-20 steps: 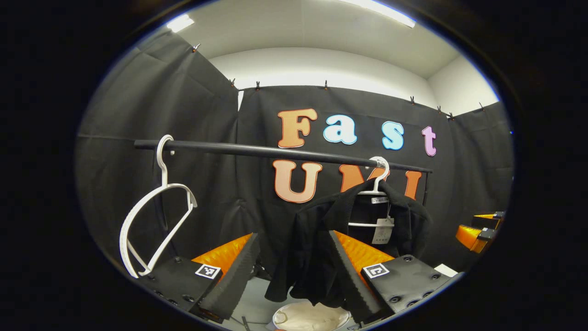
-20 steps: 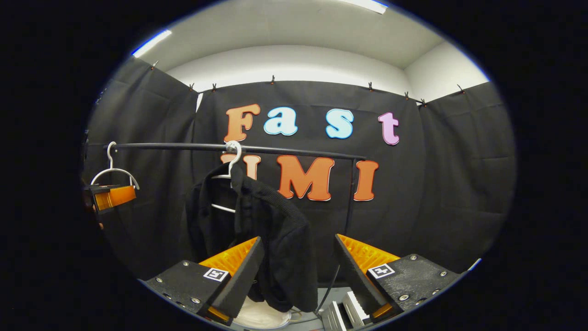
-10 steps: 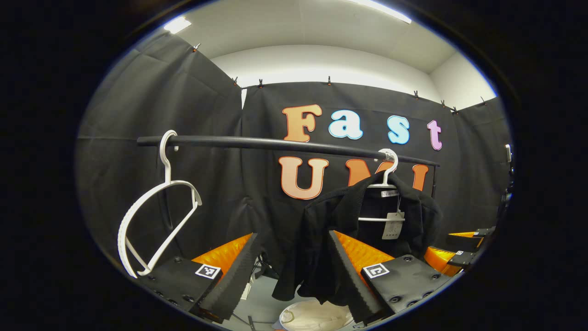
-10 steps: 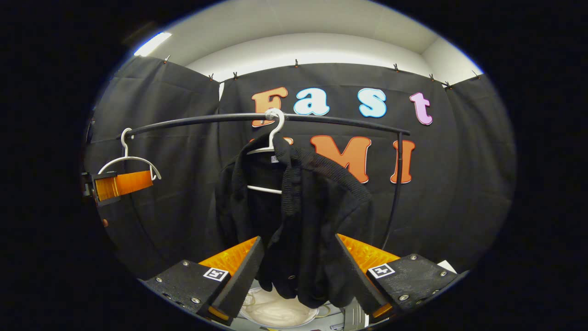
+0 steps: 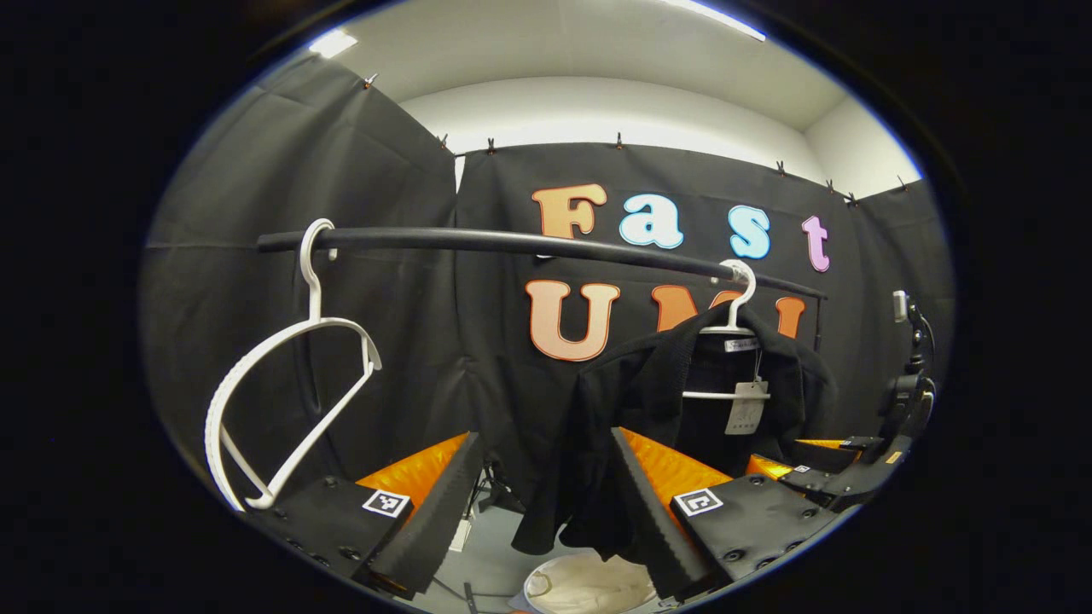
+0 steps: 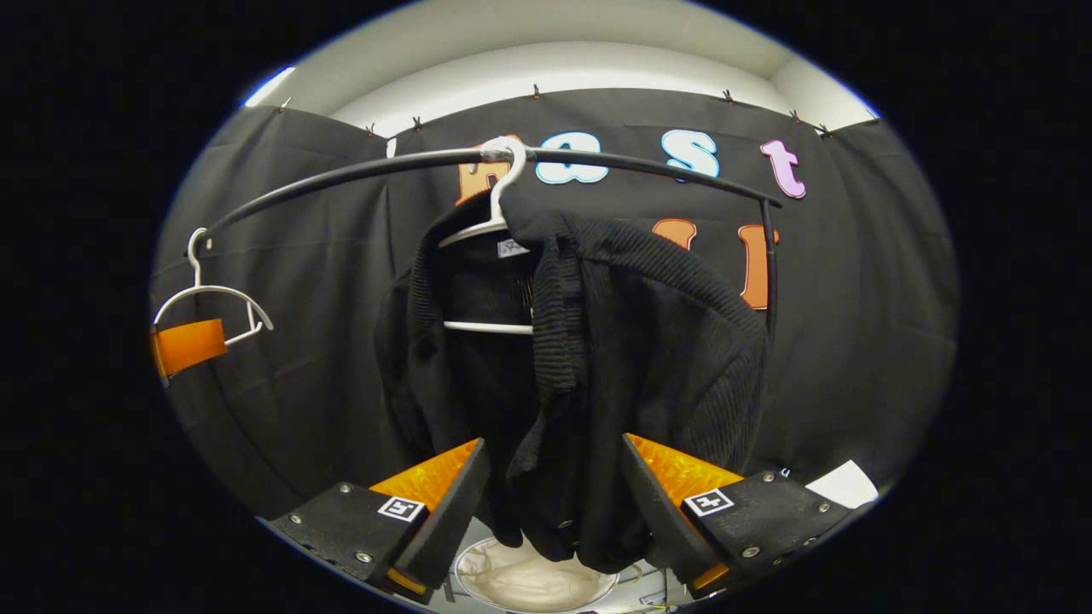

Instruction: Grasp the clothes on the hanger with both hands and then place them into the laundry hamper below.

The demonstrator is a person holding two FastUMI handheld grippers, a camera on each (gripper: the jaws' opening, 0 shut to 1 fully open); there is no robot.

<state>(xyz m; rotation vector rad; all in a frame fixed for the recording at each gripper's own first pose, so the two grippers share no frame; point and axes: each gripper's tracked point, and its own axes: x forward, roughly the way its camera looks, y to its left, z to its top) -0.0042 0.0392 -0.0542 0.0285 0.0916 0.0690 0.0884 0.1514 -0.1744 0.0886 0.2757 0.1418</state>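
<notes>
one black rail (image 5: 512, 243) runs across the booth, and it is the landmark here. two white hangers hang from the rail: an empty hanger (image 5: 281, 401) near its left end, and a second hanger (image 6: 495, 217) toward its right end that carries the clothes. there is one garment, a black ribbed jacket (image 6: 631, 375), draped on that second hanger below the rail, its front open, with one pale tag (image 5: 747, 414) dangling inside the collar.

two grippers are in play. the left gripper (image 5: 542, 512) sits below the rail, between the two hangers, jaws spread wide and holding nothing; the jacket's lower edge hangs just past its right finger, and i cannot tell if cloth and finger touch. the right gripper (image 6: 550, 512) is below the rail's right part, close up to the jacket, its jaws also wide apart with the jacket's hem hanging in the gap between them; neither finger presses the cloth.

one laundry hamper (image 6: 533, 580) stands on the floor straight under the jacket, a round pale rim with light cloth inside.

the floor (image 5: 490, 563) under the rail is grey. black cloth walls stand behind the rail, clipped along their top edge, with a white wall and ceiling above them and strip lights on the ceiling.
</notes>
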